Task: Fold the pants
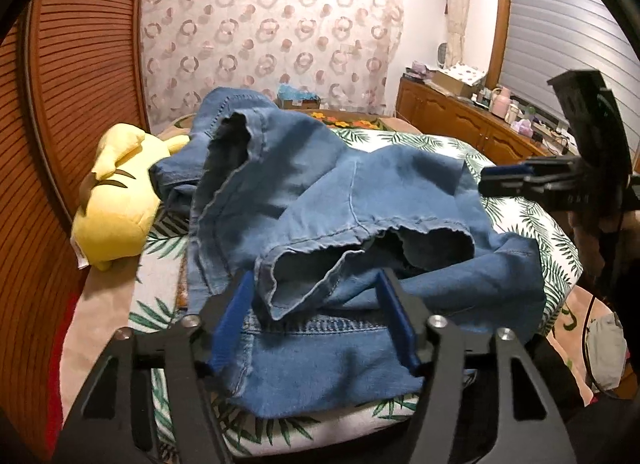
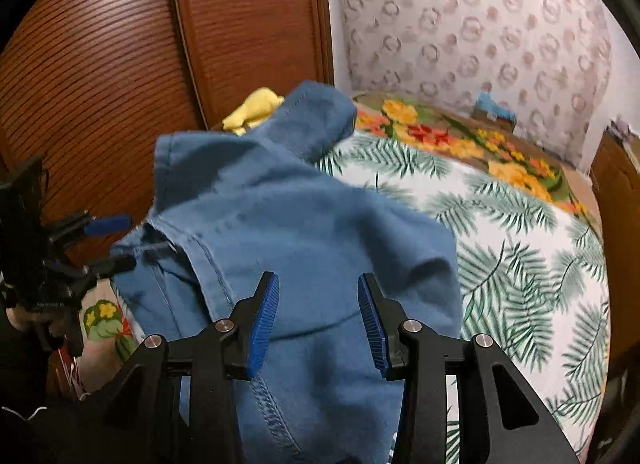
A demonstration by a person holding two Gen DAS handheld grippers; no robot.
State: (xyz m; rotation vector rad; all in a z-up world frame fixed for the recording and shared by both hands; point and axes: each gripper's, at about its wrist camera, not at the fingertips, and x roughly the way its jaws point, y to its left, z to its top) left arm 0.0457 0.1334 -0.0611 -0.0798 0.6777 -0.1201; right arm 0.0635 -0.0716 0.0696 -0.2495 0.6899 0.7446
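Evidently between folds, the rumpled blue denim pants (image 1: 320, 200) lie heaped on the palm-leaf-print bed (image 2: 520, 264), the left gripper (image 1: 316, 328) and right gripper (image 2: 318, 320) released just above them, so the next move calls for pinching an edge.
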